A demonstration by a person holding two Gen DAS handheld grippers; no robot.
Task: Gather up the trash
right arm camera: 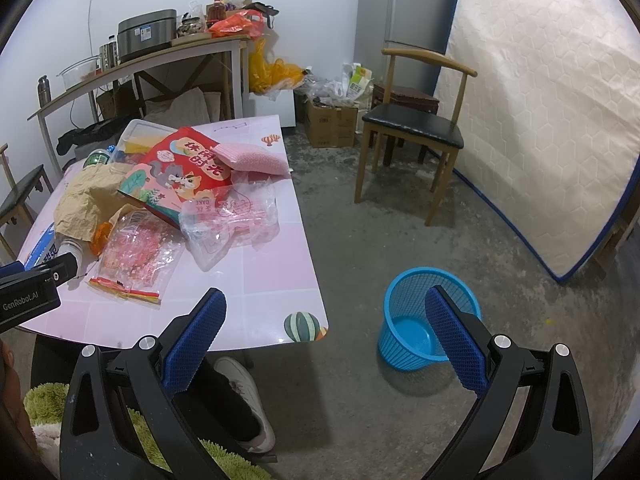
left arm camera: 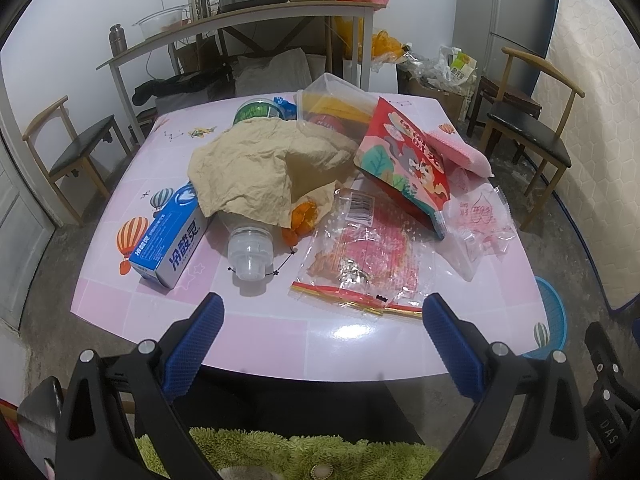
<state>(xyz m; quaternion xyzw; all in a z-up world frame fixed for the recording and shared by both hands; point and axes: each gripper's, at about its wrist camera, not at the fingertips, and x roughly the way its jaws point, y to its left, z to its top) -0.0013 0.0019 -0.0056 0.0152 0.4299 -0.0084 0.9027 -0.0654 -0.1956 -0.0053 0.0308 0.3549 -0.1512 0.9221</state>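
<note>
Pink table: trash pile ahead of L gripper, fingers wide; R gripper wide, empty, basket beyond.

Pink bench, bright litter, blue basket

We see a pale pink tiled bench printed with striped hot-air balloons, a tan crumpled paper, a blue-and-white box, a red snack bag with cartoon squirrels and green leaves, and a clear wrapper speckled red and pink. Beside the bench we see a bright blue mesh basket; our fingers carry blue cross-hatched pads.
</note>
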